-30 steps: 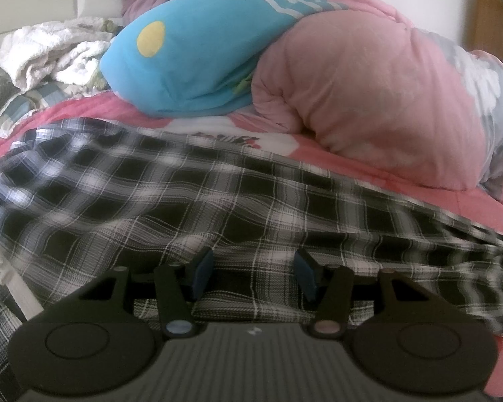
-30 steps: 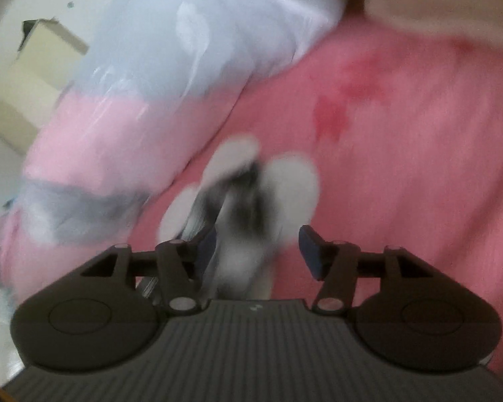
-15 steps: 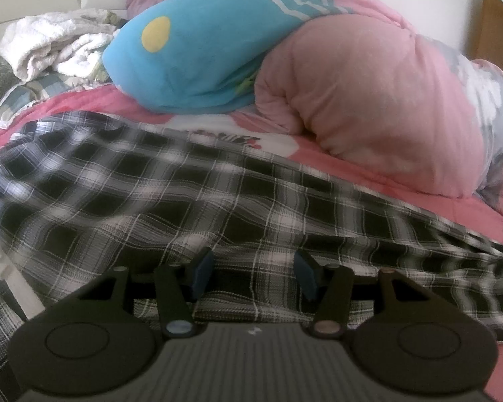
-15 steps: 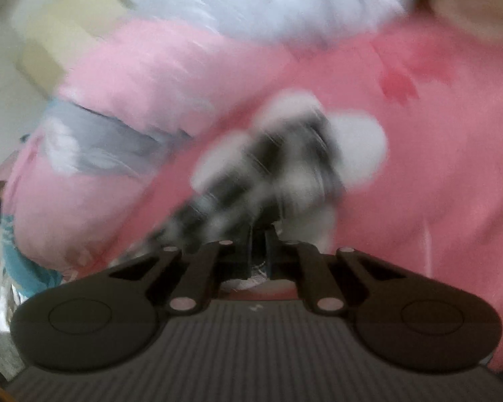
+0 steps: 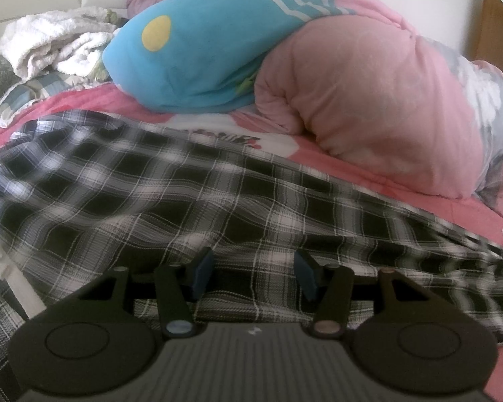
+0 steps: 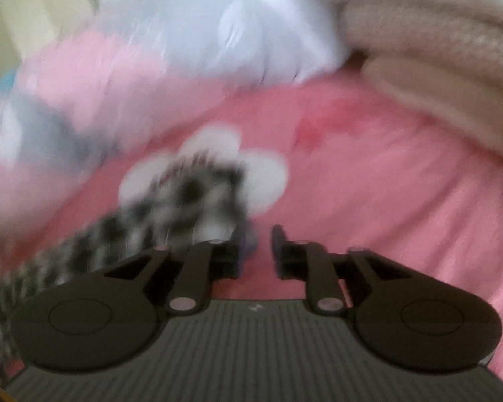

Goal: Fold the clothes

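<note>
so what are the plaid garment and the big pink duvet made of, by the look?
Plaid garment: thin woven fabric, probably cotton or flannel, matte; it drapes flat with soft ripples and the check runs through the weave. Pink duvet: padded, plush, fleece-like matte shell; it bulges in thick rounded rolls. Exact fibres cannot be told.

Plaid garment: thin woven cloth, matt. Quilt, 1 o'clock: soft, padded cloth. Towel, 10 o'clock: rough, looped terry.
</note>
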{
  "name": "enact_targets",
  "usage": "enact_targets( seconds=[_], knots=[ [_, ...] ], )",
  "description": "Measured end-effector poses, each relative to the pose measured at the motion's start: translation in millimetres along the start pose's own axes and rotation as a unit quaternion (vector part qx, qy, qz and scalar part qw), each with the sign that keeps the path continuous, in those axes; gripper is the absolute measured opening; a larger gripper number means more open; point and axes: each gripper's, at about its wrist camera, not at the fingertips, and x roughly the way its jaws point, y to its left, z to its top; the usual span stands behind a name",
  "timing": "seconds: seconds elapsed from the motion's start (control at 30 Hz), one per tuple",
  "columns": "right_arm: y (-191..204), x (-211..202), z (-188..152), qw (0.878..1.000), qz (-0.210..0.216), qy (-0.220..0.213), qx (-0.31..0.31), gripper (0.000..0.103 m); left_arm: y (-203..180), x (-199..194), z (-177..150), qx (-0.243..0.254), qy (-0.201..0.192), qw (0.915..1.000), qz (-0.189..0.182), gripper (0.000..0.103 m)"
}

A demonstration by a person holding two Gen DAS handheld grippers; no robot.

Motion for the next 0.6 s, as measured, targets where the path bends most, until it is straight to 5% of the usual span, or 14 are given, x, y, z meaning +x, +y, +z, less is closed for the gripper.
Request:
enact_targets(
  seconds=[0.17, 0.23, 0.4, 0.6],
  knots=[
    [73, 16, 20, 0.987, 0.091, -0.024, -0.128, 0.039, -2, 2, 0, 0.006, -0.002, 1.0000, 0.005, 0.054],
    [118, 36, 16, 0.964, 0.152, -0.001, -0.219, 0.052, -4, 3, 0, 0.008, -0.002, 0.9999, 0.007, 0.054],
    [219, 104, -14, 0.886, 0.232, 0.054, -0.397, 0.053, -5, 4, 0, 0.012, -0.003, 0.9999, 0.009, 0.054],
    [289, 158, -36, 0.838, 0.281, 0.117, -0.454, 0.053, -5, 4, 0, 0.013, -0.003, 0.9999, 0.009, 0.054]
  ],
)
